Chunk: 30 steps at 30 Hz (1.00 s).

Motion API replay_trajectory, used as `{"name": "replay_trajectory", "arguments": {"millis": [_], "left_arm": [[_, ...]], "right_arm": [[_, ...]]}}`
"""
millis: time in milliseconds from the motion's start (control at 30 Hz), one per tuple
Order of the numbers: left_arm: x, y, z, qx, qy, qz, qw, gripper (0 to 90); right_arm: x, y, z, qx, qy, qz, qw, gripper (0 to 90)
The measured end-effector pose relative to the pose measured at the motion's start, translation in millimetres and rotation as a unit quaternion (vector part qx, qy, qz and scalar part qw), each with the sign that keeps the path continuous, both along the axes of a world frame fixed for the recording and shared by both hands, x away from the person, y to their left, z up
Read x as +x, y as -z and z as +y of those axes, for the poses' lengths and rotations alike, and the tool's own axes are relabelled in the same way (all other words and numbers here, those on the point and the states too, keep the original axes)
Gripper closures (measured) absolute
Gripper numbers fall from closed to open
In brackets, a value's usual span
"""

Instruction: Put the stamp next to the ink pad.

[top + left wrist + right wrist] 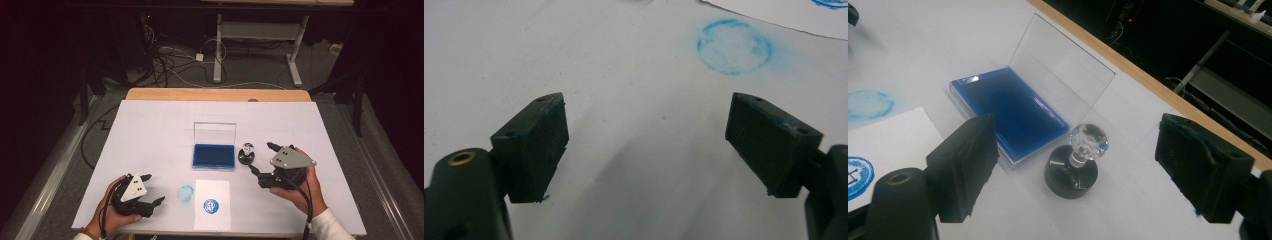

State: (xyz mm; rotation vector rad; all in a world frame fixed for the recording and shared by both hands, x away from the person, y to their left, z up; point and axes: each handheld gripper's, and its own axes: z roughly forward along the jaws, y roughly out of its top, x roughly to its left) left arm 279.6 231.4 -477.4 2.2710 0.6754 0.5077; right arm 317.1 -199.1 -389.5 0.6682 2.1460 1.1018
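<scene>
My right gripper (264,161) hangs just beside a round stamp (1074,162), its fingers (965,165) spread wide and empty, the stamp standing between and slightly beyond them. The stamp sits upright on the white-covered bench (150,130), right next to the open blue ink pad (214,156), whose clear lid (1060,75) stands up behind it.

The stamp has a squat black base and a faceted clear knob on a thin neck. I judge it small, rigid and fairly light. The knob looks glassy and slippery, so I would close on the black base, where the sides are broad and matte, to keep it from tipping or twisting.

My left gripper (150,189) rests near the front edge, fingers (534,145) open and holding nothing, beside a faint blue ring smudge (734,47). A sheet of paper (212,220) bearing a crisp blue print (211,205) lies between my hands.
</scene>
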Motion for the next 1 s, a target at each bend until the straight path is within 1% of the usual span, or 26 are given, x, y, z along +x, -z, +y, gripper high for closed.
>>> {"name": "replay_trajectory", "arguments": {"millis": [267,500,633,700,833,933,1000], "left_arm": [[-0.2,0.2,-0.1,0.002,0.0,0.0,1.0,16.8],[-0.4,0.5,-0.5,0.004,0.001,0.0,1.0,16.8],[-0.3,0.8,-0.9,0.005,0.002,0.001,1.0,16.8],[-0.4,0.9,-1.3,0.006,0.002,0.001,1.0,16.8],[-0.3,1.1,-1.4,0.006,0.002,0.002,1.0,16.8],[0.0,1.2,-1.7,0.006,0.003,0.002,1.0,16.8],[0.1,1.3,-2.0,0.006,0.003,0.003,1.0,16.8]], "right_arm": [[-4.7,3.4,-4.0,-0.009,-0.003,-0.002,1.0,17.6],[-9.5,8.8,-9.4,-0.012,-0.001,0.0,0.9999,17.6],[-12.0,12.5,-13.1,-0.01,-0.001,0.0,0.9999,17.4],[-13.7,14.3,-15.0,-0.01,0.001,-0.007,0.9999,17.4],[-17.0,19.4,-20.3,-0.002,0.009,-0.012,0.9999,16.5],[-19.4,24.4,-23.1,-0.011,0.009,-0.011,0.9998,16.2],[-21.1,27.2,-25.2,-0.012,0.008,-0.01,0.9998,16.2]]}}
